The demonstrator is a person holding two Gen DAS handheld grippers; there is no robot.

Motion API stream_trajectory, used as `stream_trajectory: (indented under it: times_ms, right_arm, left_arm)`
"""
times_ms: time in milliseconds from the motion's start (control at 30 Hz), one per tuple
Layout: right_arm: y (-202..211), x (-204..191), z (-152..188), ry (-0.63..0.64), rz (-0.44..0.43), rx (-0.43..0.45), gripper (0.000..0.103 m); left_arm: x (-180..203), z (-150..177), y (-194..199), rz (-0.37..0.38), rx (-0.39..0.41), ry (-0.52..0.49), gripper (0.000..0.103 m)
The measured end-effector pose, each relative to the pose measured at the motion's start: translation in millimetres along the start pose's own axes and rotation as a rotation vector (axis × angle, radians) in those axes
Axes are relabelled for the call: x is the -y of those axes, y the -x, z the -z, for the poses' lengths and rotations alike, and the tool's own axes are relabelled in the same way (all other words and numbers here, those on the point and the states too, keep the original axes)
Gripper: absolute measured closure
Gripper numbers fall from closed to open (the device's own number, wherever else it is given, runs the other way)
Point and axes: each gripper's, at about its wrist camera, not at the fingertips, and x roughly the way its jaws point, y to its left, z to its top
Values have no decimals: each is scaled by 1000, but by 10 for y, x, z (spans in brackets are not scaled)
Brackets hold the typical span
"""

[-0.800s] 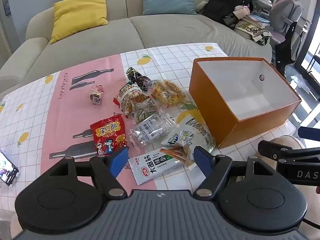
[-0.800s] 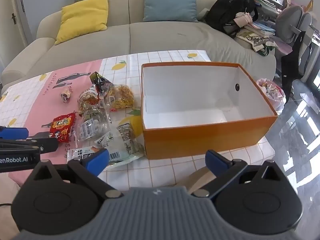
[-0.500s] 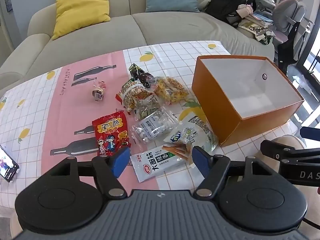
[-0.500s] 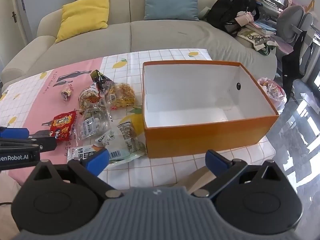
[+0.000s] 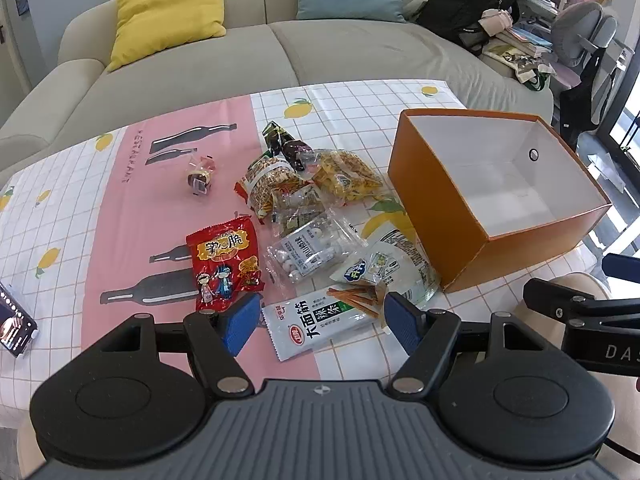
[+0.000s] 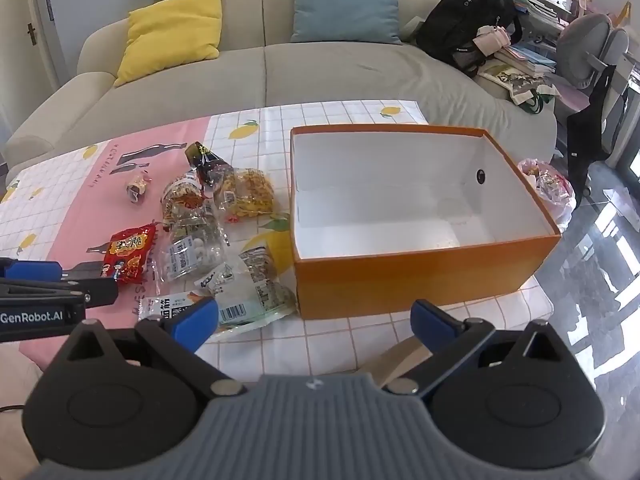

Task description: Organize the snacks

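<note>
Several snack packs lie in a heap on the table left of an empty orange box (image 5: 448, 216) (image 6: 420, 276). Nearest is a white spicy-strip pack (image 5: 320, 320), then a red pack (image 5: 224, 260) (image 6: 128, 256), a clear bag of white candies (image 5: 308, 252) (image 6: 192, 252), a pale green-white pack (image 5: 396, 268) (image 6: 256, 292), a yellow snack bag (image 5: 348, 176) (image 6: 248, 192) and a small wrapped candy (image 5: 198, 180). My left gripper (image 5: 320, 316) is open, its fingers either side of the white pack's near end, above it. My right gripper (image 6: 316, 318) is open and empty before the box's front wall.
A phone (image 5: 14, 326) lies at the table's left edge. A sofa (image 5: 280, 52) with yellow and blue cushions runs behind the table. A black backpack (image 6: 468, 28) and an office chair (image 6: 588, 52) stand at the right. The right gripper's body (image 5: 580, 316) shows beside the box.
My left gripper has moved forward and lower toward the white spicy-strip pack; its jaws look slightly narrower. My right gripper has barely moved.
</note>
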Motion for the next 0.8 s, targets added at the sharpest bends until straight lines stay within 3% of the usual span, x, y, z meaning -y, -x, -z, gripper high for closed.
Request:
stream_trajectory:
  times_ms: [800]
  right_arm:
    - [33,-46,1,30,-21,24,3]
  left_arm:
    - [-17,-6,18,3,-3,12,19]
